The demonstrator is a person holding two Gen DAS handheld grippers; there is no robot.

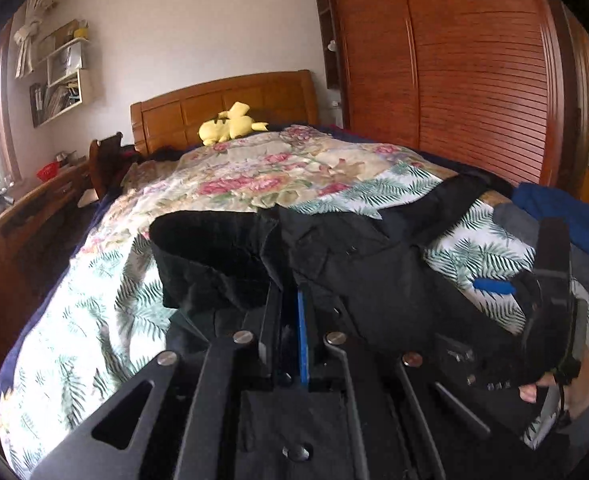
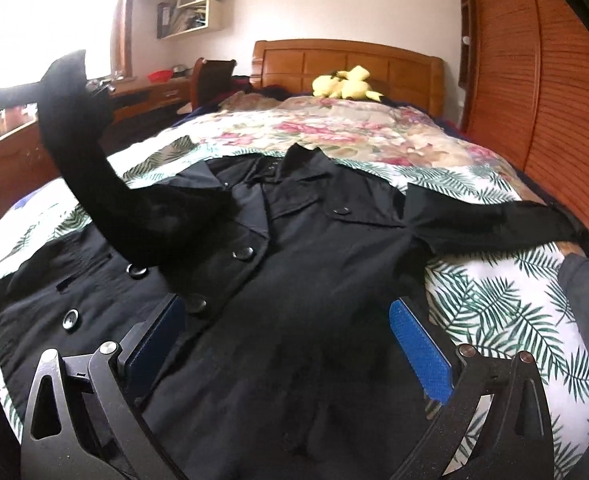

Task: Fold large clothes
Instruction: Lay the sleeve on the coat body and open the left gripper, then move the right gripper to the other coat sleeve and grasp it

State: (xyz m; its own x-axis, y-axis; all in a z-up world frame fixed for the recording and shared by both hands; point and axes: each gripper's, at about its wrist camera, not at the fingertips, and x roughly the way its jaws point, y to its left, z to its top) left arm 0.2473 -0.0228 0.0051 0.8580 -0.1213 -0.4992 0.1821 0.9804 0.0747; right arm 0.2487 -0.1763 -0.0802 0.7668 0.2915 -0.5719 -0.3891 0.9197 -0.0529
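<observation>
Left gripper (image 1: 290, 300) found pinching sleeve (image 2: 94, 184) of jacket (image 2: 294, 260); right gripper (image 2: 290, 344) spread, empty. Sleeve best laid flat across chest.

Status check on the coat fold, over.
Left gripper shut on black coat sleeve, lifted. Right gripper open over coat front. Other sleeve spread flat on bed.

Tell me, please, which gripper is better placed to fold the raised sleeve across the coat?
Left. The left gripper is shut on the raised sleeve, lifted above the coat. The right gripper is open and empty over the coat's lower front.
</observation>
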